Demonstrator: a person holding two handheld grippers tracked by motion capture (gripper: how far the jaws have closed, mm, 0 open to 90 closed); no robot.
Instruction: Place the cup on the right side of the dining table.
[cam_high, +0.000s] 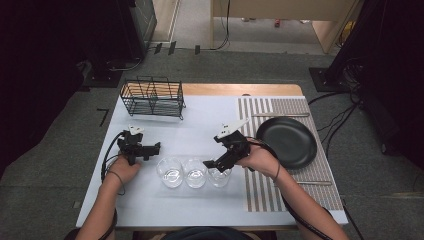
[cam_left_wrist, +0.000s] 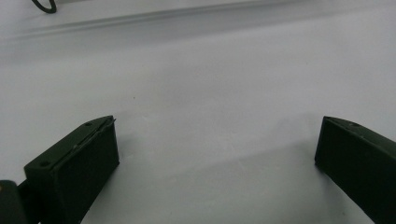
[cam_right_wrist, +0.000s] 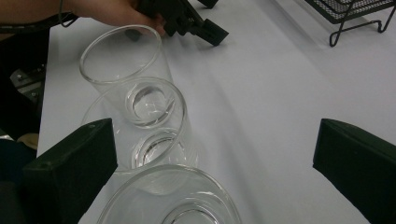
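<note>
Nearest my right camera sits a glass (cam_right_wrist: 170, 200), its rim just below and between the jaws of my right claw (cam_right_wrist: 212, 154), which stand wide with the pads clear of it. From above, that right claw (cam_high: 218, 163) hangs over this glass (cam_high: 219, 176), the rightmost of three in a row near the front of the bench (cam_high: 200, 120). Beyond it stand the middle glass (cam_right_wrist: 140, 123) and the far glass (cam_right_wrist: 122, 60), each close beside the next; whether they touch I cannot quite tell.

On my left camera the left claw (cam_left_wrist: 215, 154) is spread wide too, nothing between its jaws, only bare bench below. From above it (cam_high: 150, 148) rests just left of the row, well apart from the right one.

At the back left stands a wire rack (cam_high: 152, 96). To the right, a black plate (cam_high: 286, 142) lies on a striped mat (cam_high: 260, 190).
</note>
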